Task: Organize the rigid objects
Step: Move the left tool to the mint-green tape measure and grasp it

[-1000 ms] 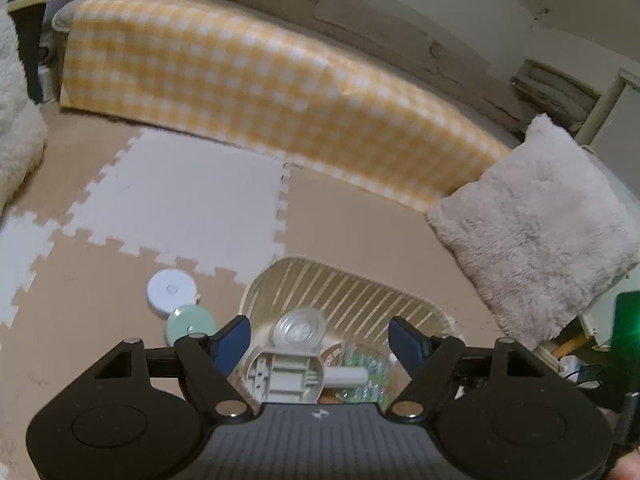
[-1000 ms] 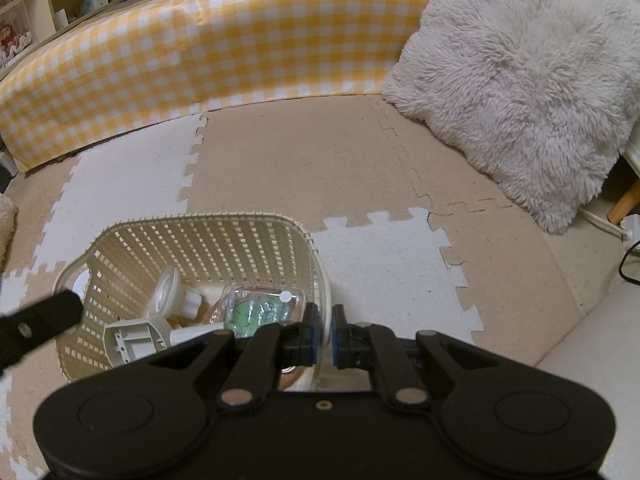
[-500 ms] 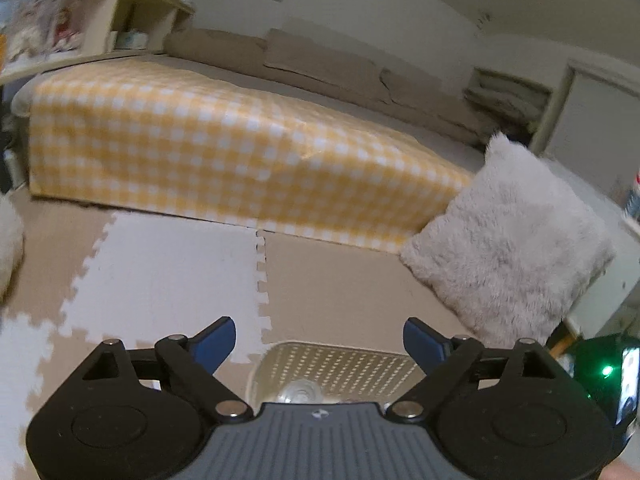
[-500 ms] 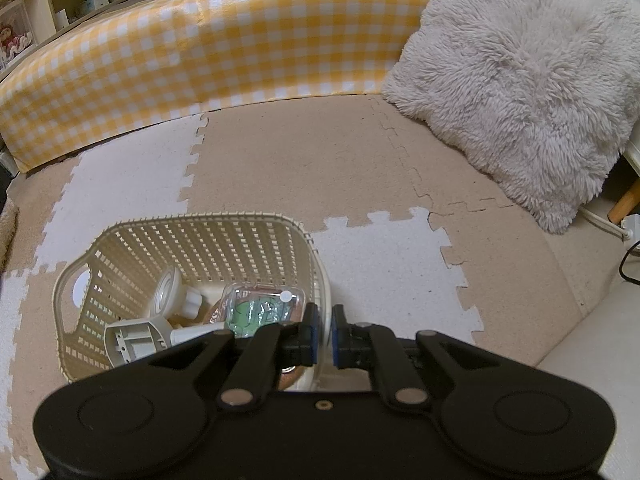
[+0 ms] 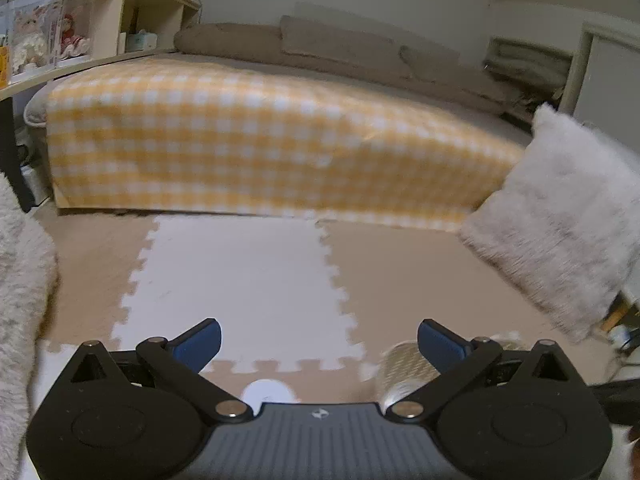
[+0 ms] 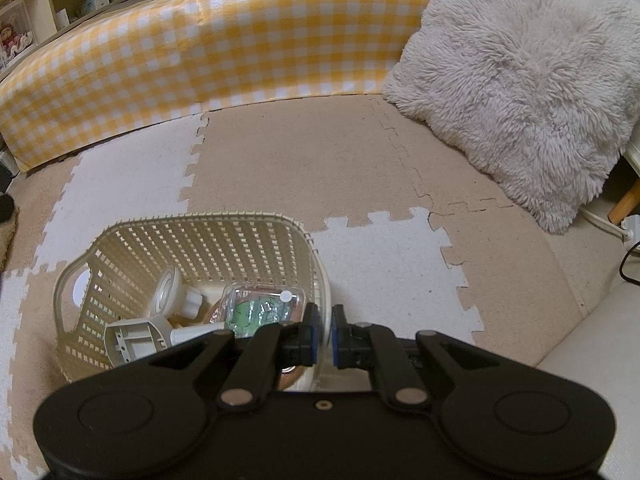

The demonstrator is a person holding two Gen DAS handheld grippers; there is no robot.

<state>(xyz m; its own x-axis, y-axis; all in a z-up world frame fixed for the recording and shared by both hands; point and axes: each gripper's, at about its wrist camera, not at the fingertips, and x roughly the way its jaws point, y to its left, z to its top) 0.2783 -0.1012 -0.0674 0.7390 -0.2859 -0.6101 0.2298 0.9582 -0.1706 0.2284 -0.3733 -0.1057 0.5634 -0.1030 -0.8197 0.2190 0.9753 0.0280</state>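
A cream slatted basket (image 6: pixel 200 240) stands on the foam mat. It holds a clear funnel-shaped piece (image 6: pixel 170 292), a grey-white plastic part (image 6: pixel 134 340) and a clear box with green contents (image 6: pixel 260 308). My right gripper (image 6: pixel 325 332) is shut over the basket's near right rim, which runs in between the pads. My left gripper (image 5: pixel 319 334) hangs over the mat, its jaws opening wide with nothing between them. A white round disc (image 5: pixel 267 394) lies on the floor just under it. The basket (image 5: pixel 404 364) shows blurred behind its right finger.
A bed with a yellow checked cover (image 5: pixel 260 140) runs along the back. A fluffy cushion (image 6: pixel 516 80) leans at the right, and another fluffy thing (image 5: pixel 20 300) is at the left edge. Shelves (image 5: pixel 60 40) stand at the far left. A cable and socket (image 6: pixel 628 232) lie at the right.
The left gripper has swung away from above the basket to the left and its jaws have spread wider; its tip has left the right wrist view. The right gripper has not moved.
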